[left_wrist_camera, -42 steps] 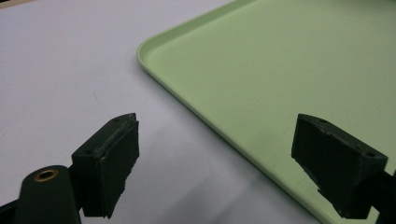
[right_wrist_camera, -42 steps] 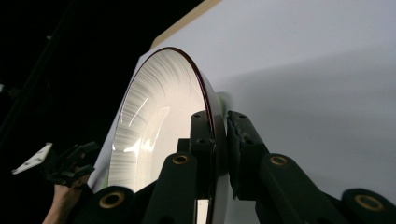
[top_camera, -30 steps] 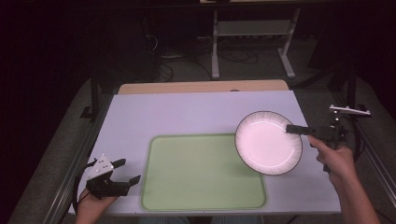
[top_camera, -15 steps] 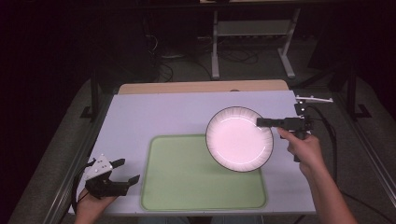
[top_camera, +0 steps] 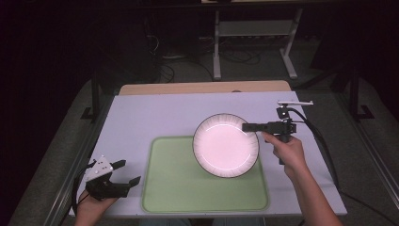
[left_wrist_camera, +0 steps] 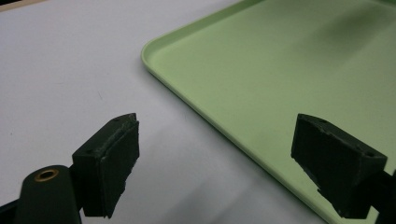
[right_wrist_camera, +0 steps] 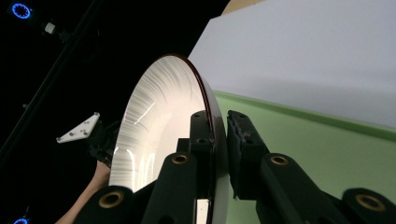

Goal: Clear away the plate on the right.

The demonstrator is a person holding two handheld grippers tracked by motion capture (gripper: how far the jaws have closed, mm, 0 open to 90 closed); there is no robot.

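The left black two-jaw gripper carries a pale three-cornered plate dotted with small dark screws; its blocky matte pads are worn at the edges. The right black two-jaw gripper has brass-ringed pivot holes, a thick black cable and a thin pale plate on top. Both forearms are bare, with no sleeves.

Right tongs pinch the white plate's rim — green tray behind, on the white table.

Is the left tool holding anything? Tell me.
No: in the left gripper view its jaws stand wide apart with nothing between them, the left tool hovering over the white table beside the green tray.
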